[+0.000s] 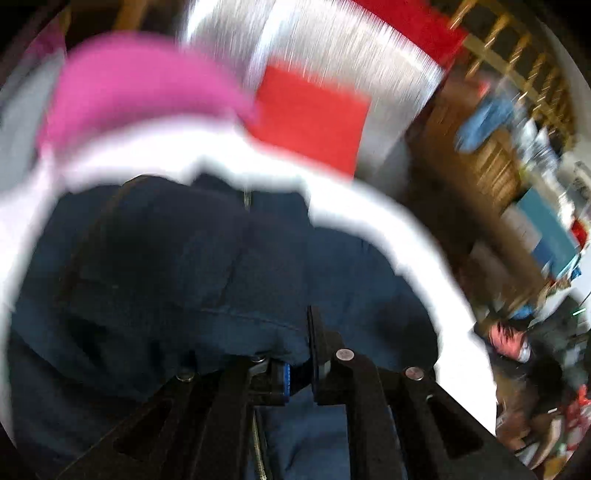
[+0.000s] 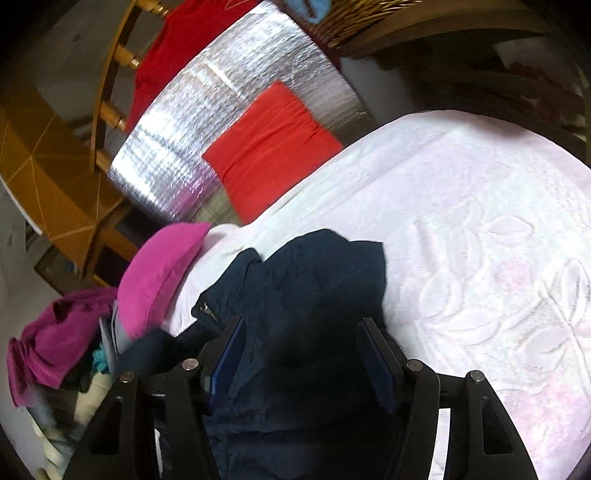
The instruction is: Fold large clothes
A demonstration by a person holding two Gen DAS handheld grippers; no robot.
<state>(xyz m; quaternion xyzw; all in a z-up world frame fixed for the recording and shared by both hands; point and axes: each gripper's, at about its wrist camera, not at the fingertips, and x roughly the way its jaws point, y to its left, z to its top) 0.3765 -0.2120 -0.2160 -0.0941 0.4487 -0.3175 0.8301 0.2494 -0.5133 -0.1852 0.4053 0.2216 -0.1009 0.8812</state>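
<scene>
A dark navy jacket (image 2: pixel 317 280) lies bunched on a white embossed bedspread (image 2: pixel 480 240). My left gripper (image 1: pixel 299 369) is shut on a fold of the navy jacket (image 1: pixel 184 266), which fills the lower half of the blurred left wrist view. My right gripper (image 2: pixel 301 354) is open, its blue-padded fingers (image 2: pixel 227 354) astride the jacket's near part, with dark cloth between them.
A pink cushion (image 2: pixel 162 273) sits at the bedspread's left edge. A folded red cloth (image 2: pixel 273 147) lies on a silver foil mat (image 2: pixel 229 122). A heap of magenta and other clothes (image 2: pixel 59 332) lies at the left. A wooden chair (image 2: pixel 110 92) and a wicker basket (image 2: pixel 362 18) stand behind.
</scene>
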